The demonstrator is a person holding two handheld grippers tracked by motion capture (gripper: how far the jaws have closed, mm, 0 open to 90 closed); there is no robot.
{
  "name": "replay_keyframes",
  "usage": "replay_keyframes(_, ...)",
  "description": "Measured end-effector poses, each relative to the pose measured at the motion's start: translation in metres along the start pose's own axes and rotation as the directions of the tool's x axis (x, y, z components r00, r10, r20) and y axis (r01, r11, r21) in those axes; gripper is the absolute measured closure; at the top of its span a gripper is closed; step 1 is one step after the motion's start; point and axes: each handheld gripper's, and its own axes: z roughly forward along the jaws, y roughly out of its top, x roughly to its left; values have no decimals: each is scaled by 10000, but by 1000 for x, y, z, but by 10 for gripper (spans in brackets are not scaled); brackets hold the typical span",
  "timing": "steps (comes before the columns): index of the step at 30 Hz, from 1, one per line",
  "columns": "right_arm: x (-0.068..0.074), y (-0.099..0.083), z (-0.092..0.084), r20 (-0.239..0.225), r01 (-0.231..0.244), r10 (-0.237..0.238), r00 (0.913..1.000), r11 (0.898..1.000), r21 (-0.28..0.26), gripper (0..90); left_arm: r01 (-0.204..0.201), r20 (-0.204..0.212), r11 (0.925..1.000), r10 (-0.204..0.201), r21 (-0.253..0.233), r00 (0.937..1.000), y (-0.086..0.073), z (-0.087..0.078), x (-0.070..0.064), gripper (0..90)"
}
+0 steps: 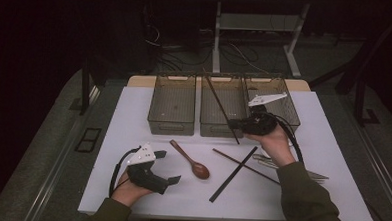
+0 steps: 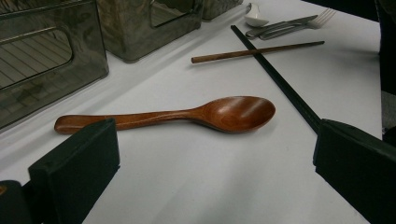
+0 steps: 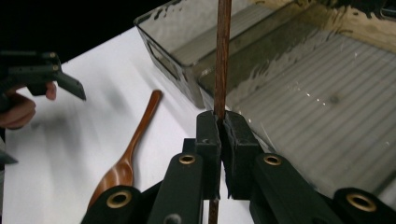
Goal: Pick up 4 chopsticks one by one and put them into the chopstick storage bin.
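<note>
Brown chopstick (image 3: 223, 51) in right gripper (image 3: 219, 122): upper end cut off by top edge of right gripper view, lower part hidden behind closed jaws. Metal cutlery (image 1: 269, 163) near right forearm (image 1: 305, 195): partly hidden under sleeve, pieces too small to tell apart. Left bin (image 2: 42, 60): cut off at left and top edges of left gripper view. Left hand (image 3: 16, 109): cut off at left edge, blurred.

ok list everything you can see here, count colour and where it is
bins: three, clear grey, in a row at the table's far side
held chopstick: one, brown, clamped in the right tongs, slanting over the middle bin
wooden spoon: one, reddish brown, table centre
loose chopsticks: two, one black and one brown, crossed right of the spoon
metal cutlery: silver, fork among it, at the table's right
table: one, white
left tongs: black, open, near left
right tongs: black, shut
</note>
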Motion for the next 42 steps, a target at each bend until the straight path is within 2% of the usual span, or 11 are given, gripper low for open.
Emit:
replay_keyframes(10,2,24,19,143,-4,9,9999,9994,-337,848,-42,-17,10000,42,-19,10000,0,-1,-1,0)
replay_keyframes(21,0,46,47,299,-504,519,9982,9976,-466,848,-79,4,10000,79,-22,10000,0,-1,-1,0)
replay_keyframes(22,0,47,49,317,-441,458,9984,9977,-522,848,-56,18,10000,56,-21,10000,0,-1,-1,0)
replay_keyframes(42,19,88,101,391,-397,417,9984,9979,-507,848,-75,83,10000,75,-46,9999,1,-2,-2,0)
